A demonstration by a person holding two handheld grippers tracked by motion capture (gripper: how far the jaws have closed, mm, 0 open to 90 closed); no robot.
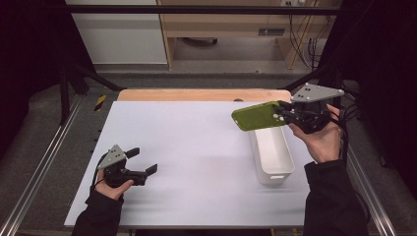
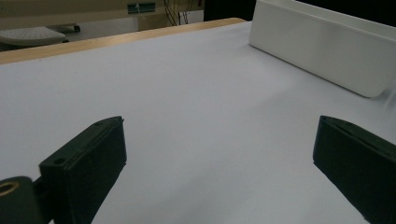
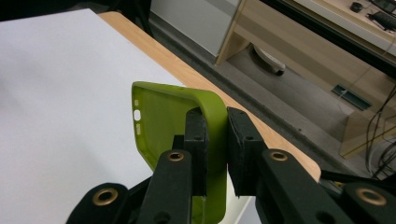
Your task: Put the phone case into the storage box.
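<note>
A green phone case [image 1: 256, 116] hangs in the air over the far end of a white bin [image 1: 273, 169], held by one edge. My right gripper [image 1: 284, 113] is shut on that edge. In the right gripper view the case [image 3: 161, 126] stands on edge, its side wall pinched between the two black pads [image 3: 196, 140]. My left gripper [image 1: 142, 161] rests low over the white table surface [image 1: 187, 147] at the near left, jaws wide apart and nothing between them. The left gripper view has both fingertips [image 2: 88, 163] spread over bare table, with the bin [image 2: 322, 51] farther off.
The white bin is long and narrow and lies at the table's right side. A wooden edge [image 1: 201, 95] borders the table's far side. Dark frame rails [image 1: 39, 162] run along both sides.
</note>
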